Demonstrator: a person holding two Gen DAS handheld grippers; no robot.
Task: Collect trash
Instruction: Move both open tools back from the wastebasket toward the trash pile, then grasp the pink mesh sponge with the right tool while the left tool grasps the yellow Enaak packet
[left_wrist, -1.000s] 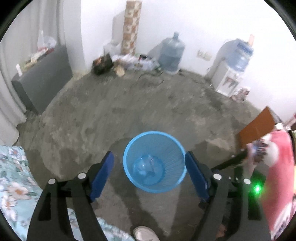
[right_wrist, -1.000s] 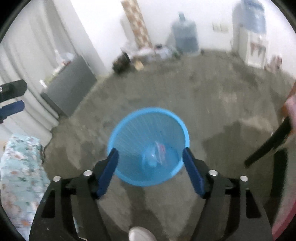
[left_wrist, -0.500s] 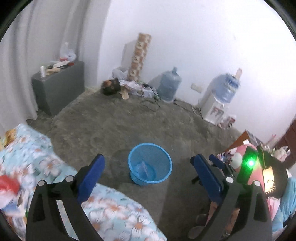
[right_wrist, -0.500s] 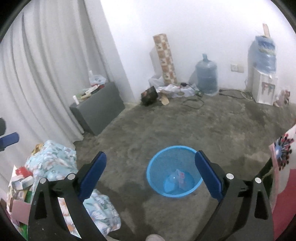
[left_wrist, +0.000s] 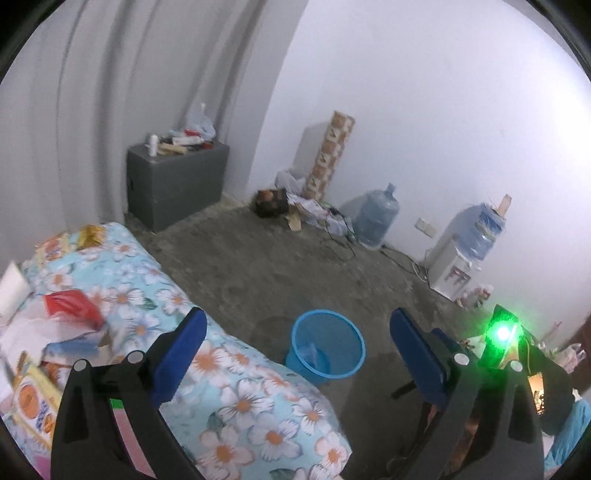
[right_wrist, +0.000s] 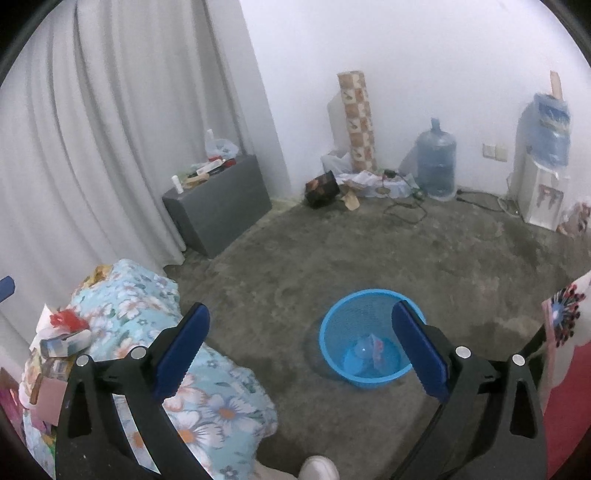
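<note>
pulled up and back from over the blue basket (right_wrist: 364, 347) since a second ago — drop likely complete. right gripper (right_wrist: 301, 349) opening, nothing between jaws; left gripper (left_wrist: 295, 354) wide, empty. basket on floor beside floral bed (left_wrist: 236, 387). clear wrappers (right_wrist: 369, 349) at basket bottom; more litter (left_wrist: 70, 306) on bed.

Two wrist fisheyes, both raised and tilted down over the room floor.

Left wrist view looks past its two fingers across a floral bed cover (left_wrist: 236, 373) toward the far wall. Right wrist view faces the same wall, nearer the blue bin (right_wrist: 369, 354). Shared: bin (left_wrist: 327, 349), grey cabinet (left_wrist: 175, 181) (right_wrist: 221, 205), water jug (left_wrist: 376, 221) (right_wrist: 436, 164), dispenser, curtain.
</note>
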